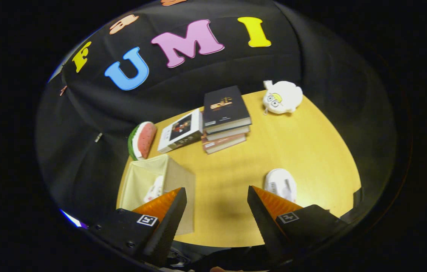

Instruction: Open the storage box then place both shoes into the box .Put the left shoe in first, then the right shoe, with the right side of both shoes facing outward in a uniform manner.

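Two fingers of a hand-held gripper [217, 196] reach forward above a yellow wooden surface [236, 166], the jaws set wide apart with nothing between them but bare wood and their own shadow. Just ahead of the fingers at about 10 o'clock, partly hidden by the left finger, stands the beige fabric storage box [177, 177], open at the top, with one white shoe [154, 190] lying inside against its inner wall. At roughly 1 o'clock, touching the tip of the right finger in the view and partly covered by it, the second white shoe [280, 183] rests on the surface outside the box. Farther on at 12 o'clock sits a stack of books [225, 119] topped by a dark cover, and just beside it at 11 o'clock lies a single white book [180, 131]. A watermelon-slice toy [142, 140] stands at the surface's far edge beyond the box, near the white book. A white plush toy [282, 97] sits well apart at 1 o'clock, close to the black cloth wall [85, 121].
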